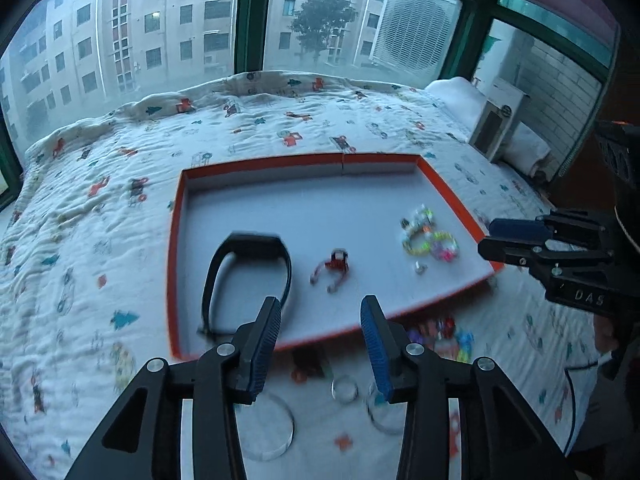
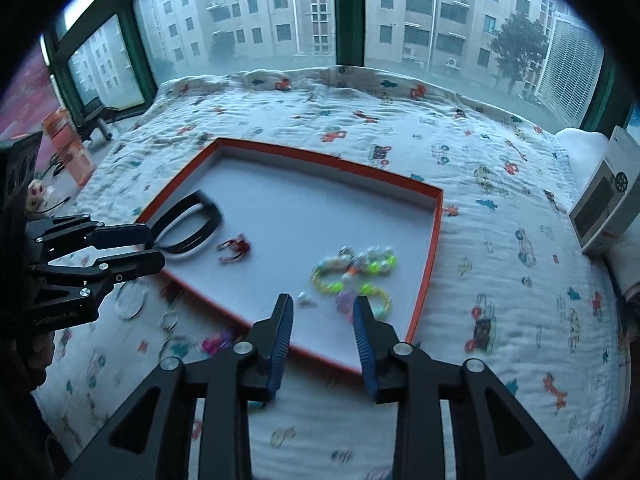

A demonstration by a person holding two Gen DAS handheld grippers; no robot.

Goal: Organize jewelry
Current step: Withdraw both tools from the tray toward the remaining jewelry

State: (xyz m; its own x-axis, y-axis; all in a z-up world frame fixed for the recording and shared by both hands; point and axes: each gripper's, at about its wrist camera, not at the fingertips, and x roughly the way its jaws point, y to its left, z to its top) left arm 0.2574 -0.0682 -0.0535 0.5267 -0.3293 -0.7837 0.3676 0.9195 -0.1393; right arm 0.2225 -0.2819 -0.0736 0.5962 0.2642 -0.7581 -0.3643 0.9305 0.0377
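Orange-rimmed tray [image 1: 174, 248] on the bed quilt [image 1: 100, 200]. Inside it: black band [image 1: 248, 264], small red piece [image 1: 334, 266], beaded bracelets [image 2: 354, 276]. Left gripper [image 1: 320, 332] and right gripper [image 2: 322, 326] at the near rim, jaws wide, empty. Clear rings [image 2: 130, 300] lie outside on the quilt.

Home bedroom: quilted bed [image 1: 240, 140], apartment-block window [image 1: 160, 20].

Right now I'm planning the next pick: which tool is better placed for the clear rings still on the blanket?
Left. The left tool, open, hangs right above the clear rings; the right tool faces the tray.
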